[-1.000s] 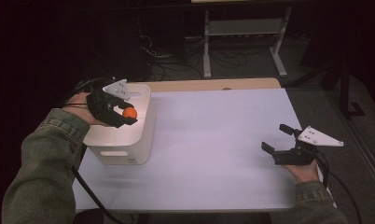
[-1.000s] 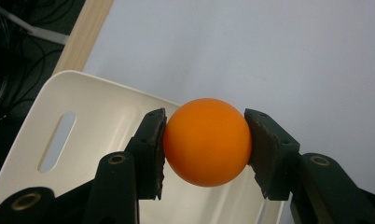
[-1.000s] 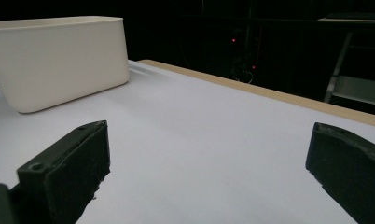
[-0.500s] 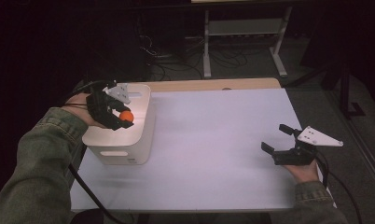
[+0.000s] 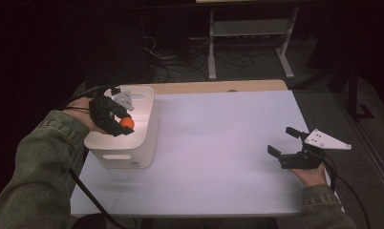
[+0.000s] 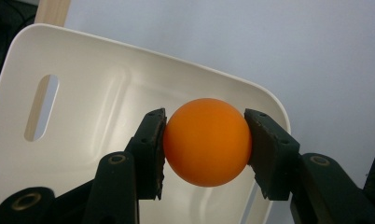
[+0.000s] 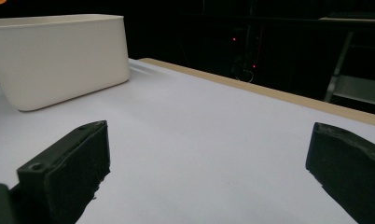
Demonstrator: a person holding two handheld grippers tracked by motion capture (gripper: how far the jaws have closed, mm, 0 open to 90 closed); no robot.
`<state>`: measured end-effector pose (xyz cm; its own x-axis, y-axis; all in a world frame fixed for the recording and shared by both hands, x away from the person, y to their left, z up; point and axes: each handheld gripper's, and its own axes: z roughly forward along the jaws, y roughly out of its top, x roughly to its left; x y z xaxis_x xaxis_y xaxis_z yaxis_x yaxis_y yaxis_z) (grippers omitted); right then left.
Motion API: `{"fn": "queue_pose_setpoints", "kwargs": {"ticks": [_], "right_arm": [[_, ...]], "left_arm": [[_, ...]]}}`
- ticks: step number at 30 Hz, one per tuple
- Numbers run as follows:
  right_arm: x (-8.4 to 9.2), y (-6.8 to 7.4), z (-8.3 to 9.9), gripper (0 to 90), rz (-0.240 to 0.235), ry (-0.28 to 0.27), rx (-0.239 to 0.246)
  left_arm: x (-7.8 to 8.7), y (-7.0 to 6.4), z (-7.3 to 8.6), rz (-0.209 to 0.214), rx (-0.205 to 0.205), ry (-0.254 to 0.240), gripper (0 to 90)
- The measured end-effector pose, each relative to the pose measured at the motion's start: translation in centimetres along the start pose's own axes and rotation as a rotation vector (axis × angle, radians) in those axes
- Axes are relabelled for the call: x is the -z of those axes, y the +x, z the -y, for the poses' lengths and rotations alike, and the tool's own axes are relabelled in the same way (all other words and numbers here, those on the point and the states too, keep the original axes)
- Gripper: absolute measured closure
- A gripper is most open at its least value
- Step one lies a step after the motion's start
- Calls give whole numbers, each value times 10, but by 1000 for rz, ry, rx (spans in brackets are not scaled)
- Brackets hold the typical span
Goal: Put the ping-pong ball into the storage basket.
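The left tongs pinch the orange ball above the white bin; early release near the rim risks bounce-out onto the counter, while the right tongs stand wide.

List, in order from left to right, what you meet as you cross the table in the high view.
Left hand-held gripper holding the orange ball over the white bin → bare stretch of white table → right hand-held gripper, open and empty.
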<state>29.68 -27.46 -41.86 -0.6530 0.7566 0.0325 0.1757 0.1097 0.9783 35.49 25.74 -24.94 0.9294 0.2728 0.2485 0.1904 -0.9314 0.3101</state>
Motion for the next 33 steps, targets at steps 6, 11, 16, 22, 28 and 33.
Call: {"fn": "queue_pose_setpoints", "kwargs": {"ticks": [6, 11, 16, 22, 28, 33], "right_arm": [[0, 0, 0, 0, -1, 1, 0], [0, 0, 0, 0, -2, -1, -1], [0, 0, 0, 0, -3, 0, 0], [0, 0, 0, 0, -3, 0, -3], [0, 0, 0, 0, -4, 3, -3], [0, 0, 0, 0, -3, 3, -2]], "left_arm": [[-4, -1, -3, 8, -17, 20, 508], [-7, -2, -4, 12, -26, 39, 508], [-8, -4, -5, 15, -37, 45, 508], [-12, -5, -5, 20, -40, 69, 507], [-15, -6, -7, 23, -43, 74, 507], [-18, -8, -9, 30, -51, 84, 507]]}}
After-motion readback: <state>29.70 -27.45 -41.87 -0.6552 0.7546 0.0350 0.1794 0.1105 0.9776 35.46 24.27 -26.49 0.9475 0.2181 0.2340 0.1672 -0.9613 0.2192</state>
